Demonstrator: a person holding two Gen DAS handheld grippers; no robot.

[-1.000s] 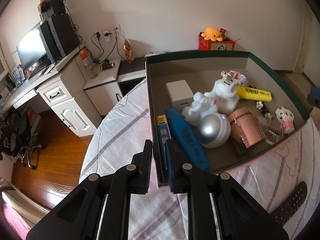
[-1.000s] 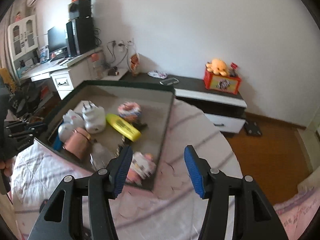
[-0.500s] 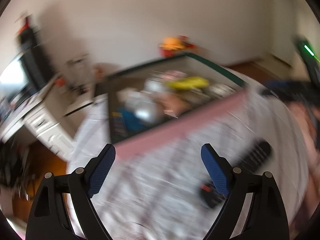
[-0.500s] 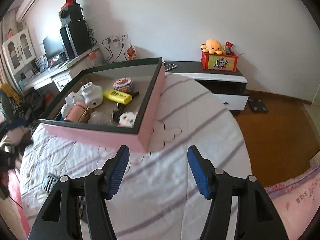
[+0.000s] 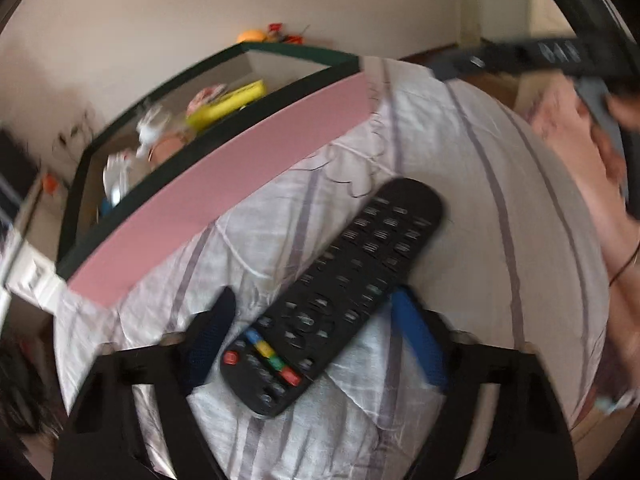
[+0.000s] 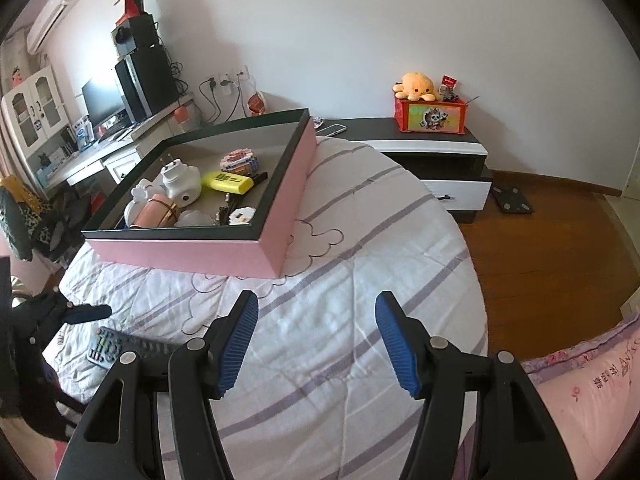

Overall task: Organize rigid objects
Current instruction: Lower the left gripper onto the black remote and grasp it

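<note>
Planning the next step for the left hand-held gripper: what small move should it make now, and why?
Probably close the left hand-held gripper on the remote control. Its jaws have just been closing and straddle the remote, which lies on the striped bedspread outside the pink box; the pads seem not yet to press it.

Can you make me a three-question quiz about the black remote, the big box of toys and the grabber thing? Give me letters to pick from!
1. Where is the remote?
A. inside the box
B. on the bed cover
C. on the floor

2. What colour are the outer walls of the box?
A. pink
B. yellow
C. white

3. How does the left hand-held gripper stand?
A. shut tight with nothing in it
B. inside the box
C. open, a finger on each side of the remote

Answers:
1 B, it lies on the striped cover in front of the box.
2 A, both walls that show are pink under a dark rim.
3 C, its jaws have just been closing around the remote, which lies between them.
</note>
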